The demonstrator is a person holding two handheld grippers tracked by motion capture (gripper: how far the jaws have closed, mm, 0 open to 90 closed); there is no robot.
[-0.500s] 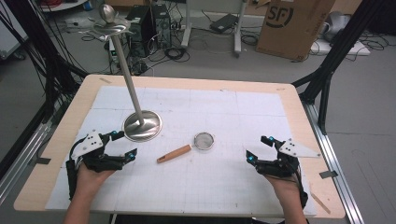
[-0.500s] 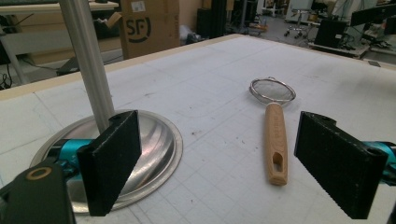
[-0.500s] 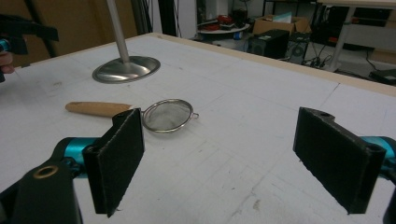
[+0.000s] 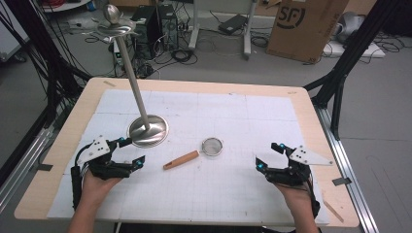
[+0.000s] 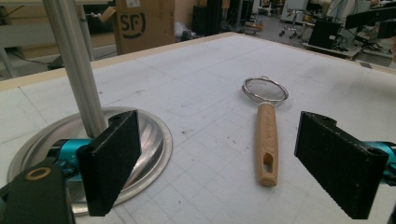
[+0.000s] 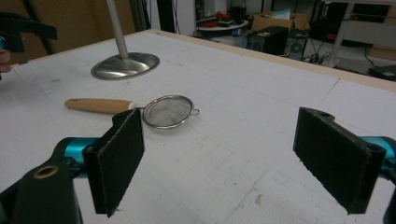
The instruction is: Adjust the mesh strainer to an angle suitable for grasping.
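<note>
Surface (image 4: pixel 301 104): wooden board with rounded corners, covered by a white gridded mat (image 4: pixel 233 194). Metal stand (image 4: pixel 138 104): round steel base resting on the mat toward the left, slim upright pole leaning in the high view, topped by a shallow dish and a ball knob. Floor behind: brown cardboard box (image 4: pixel 306 26) with printed lettering, black computer tower (image 4: pixel 145 19), loose cables (image 4: pixel 180 53), black frame struts (image 4: pixel 340 73) at either side.

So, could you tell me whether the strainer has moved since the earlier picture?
No. The strainer lies in the same place, just right of the metal stand's base, wooden handle pointing toward the left tool.
</note>
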